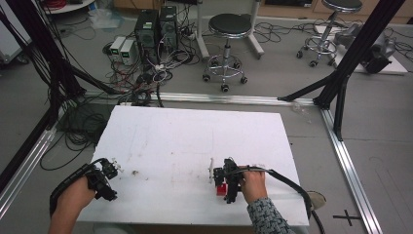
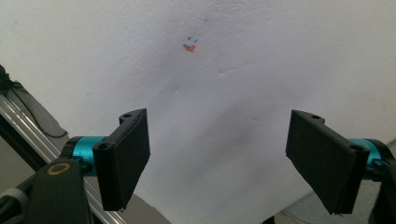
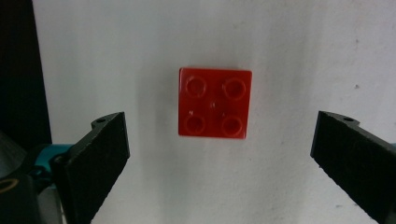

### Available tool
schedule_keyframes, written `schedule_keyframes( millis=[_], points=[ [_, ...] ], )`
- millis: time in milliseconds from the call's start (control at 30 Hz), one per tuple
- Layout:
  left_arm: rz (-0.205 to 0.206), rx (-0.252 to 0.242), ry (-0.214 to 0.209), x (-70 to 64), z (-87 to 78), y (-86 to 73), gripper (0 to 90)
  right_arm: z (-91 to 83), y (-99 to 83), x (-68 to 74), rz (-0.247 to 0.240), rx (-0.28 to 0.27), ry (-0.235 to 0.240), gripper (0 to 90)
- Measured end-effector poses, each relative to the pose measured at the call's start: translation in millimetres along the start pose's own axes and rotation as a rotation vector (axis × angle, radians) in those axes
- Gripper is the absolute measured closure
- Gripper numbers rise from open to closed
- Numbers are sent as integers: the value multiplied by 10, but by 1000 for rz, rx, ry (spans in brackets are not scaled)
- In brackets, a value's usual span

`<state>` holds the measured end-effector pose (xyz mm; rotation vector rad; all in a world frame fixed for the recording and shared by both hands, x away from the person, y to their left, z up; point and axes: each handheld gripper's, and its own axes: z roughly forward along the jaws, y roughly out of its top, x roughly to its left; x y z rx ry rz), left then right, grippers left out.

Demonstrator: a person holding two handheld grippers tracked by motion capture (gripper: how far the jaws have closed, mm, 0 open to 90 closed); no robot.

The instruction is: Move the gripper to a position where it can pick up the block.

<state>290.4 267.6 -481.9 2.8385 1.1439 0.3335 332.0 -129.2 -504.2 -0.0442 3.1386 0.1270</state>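
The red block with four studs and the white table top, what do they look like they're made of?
The red block: likely moulded hard plastic, glossy; its four round studs and crisp edges catch soft highlights. The white table top: possibly painted board or foam board, matte; it shows a faintly pebbled, scuffed surface with small stains and no shine. I can't tell which for sure.

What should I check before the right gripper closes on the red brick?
1. Right gripper open: ok, jaws spread wide.
2. Brick between the jaws: ok, roughly centred, ahead of the tips.
3. Jaws touching brick: not yet, gaps on both sides.
4. Brick flat on the board, studs up: ok.
5. Left gripper out of the way: ok, open over bare board at the far left.
6. Height above board: cannot tell.
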Motion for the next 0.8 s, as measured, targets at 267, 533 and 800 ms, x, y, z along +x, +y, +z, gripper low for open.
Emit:
schedule_keyframes(
  millis=[267,533,800],
  points=[
    [9,4,0,-5,10,9,221,108,73,23,-11,13,-5,36],
    [13,3,-5,-18,16,23,221,179,116,62,3,45,-1,36],
    [13,2,1,-14,14,19,221,176,117,59,6,38,2,36]
  ],
)
